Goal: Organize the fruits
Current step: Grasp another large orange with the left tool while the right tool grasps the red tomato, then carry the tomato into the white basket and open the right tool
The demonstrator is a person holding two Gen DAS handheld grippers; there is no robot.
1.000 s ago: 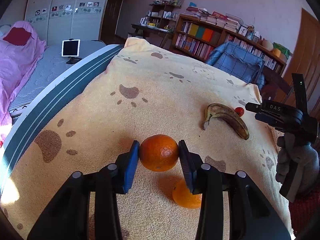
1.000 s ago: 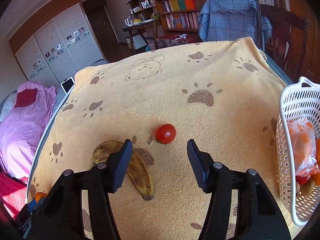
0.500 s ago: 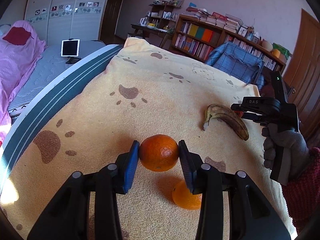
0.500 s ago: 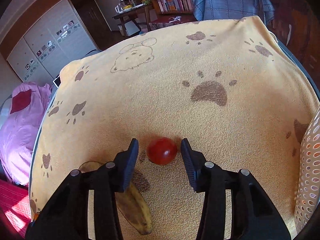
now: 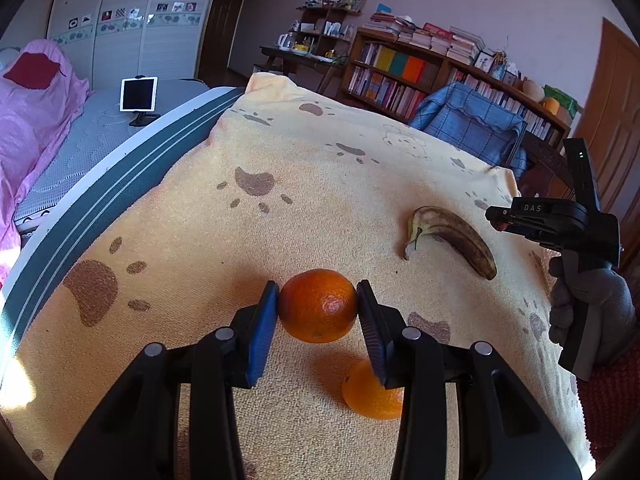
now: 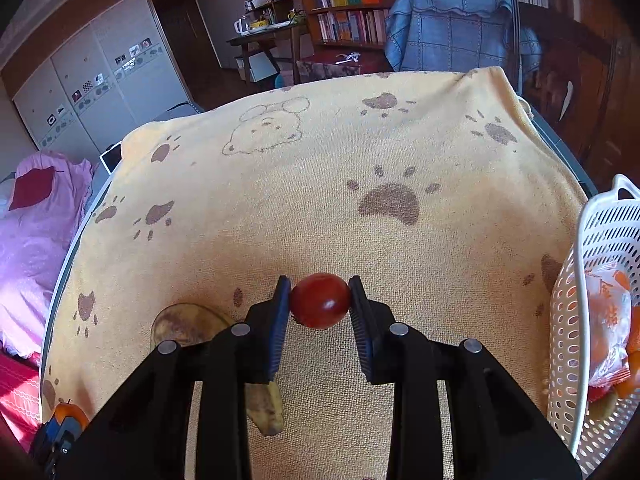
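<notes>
My left gripper [image 5: 317, 306] is shut on an orange [image 5: 318, 304] and holds it a little above the yellow paw-print blanket [image 5: 280, 208]. A second orange [image 5: 370, 394] lies on the blanket just below and right of it. A brown-spotted banana [image 5: 452, 238] lies further right. My right gripper [image 6: 319, 300] is shut on a small red tomato [image 6: 320, 300], with the banana [image 6: 188, 324] partly hidden under its left finger. The right gripper also shows in the left wrist view [image 5: 560, 220], held by a gloved hand.
A white plastic basket [image 6: 592, 288] with orange packets and fruit stands at the right edge of the blanket. A pink bed [image 5: 28, 128] and a tablet [image 5: 138, 94] lie to the left. Bookshelves and a chair with a blue cover [image 6: 452, 24] stand beyond the far edge.
My right gripper moved forward over the tomato and closed on it. My left gripper has kept the orange held in the same place.
</notes>
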